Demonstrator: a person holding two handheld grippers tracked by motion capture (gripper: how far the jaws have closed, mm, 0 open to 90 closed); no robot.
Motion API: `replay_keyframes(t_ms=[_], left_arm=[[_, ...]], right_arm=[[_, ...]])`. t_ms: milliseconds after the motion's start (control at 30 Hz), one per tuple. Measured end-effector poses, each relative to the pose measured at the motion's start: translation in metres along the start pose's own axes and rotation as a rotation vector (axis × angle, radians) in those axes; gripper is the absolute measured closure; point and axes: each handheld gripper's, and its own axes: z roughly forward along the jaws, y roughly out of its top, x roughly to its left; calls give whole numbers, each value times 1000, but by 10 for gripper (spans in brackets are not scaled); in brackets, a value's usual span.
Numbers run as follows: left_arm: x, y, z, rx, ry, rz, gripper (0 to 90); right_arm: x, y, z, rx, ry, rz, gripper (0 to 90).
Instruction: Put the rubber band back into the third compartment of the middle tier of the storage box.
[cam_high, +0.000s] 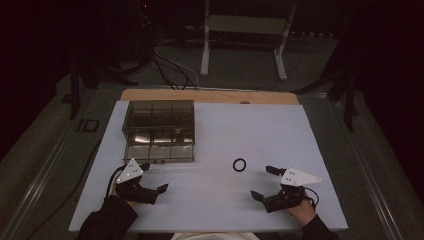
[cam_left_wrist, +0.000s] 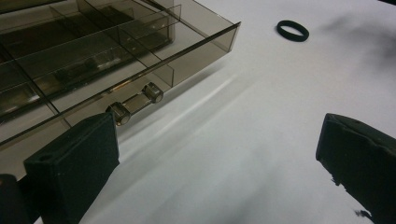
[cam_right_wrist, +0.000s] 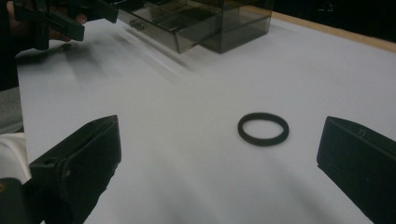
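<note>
With fingers apart, the right gripper (cam_right_wrist: 219, 154) nears the ring (cam_right_wrist: 263, 129), likely needing to straddle and pinch it for the drawer (cam_high: 159, 145).

Room: dim, far side in near darkness. Bench (cam_high: 280, 125): white top, wooden strip (cam_high: 210, 96) along its far edge. Floor (cam_high: 240, 65): grey-green. Behind the bench: white metal stand (cam_high: 243, 37) on two legs; black cables (cam_high: 167, 67) trailing across the floor; dark stand legs (cam_high: 348, 95) at either side.
</note>
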Motion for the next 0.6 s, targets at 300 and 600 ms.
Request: replay_keyframes(t_ms=[300, 600], left_arm=[[-1, 0, 1, 1, -9, -4, 8], [-2, 0, 1, 8, -12, 3, 8]], right_arm=[[7, 25, -8, 0, -6, -12, 0], [6, 43, -11, -7, -26, -40, 0]])
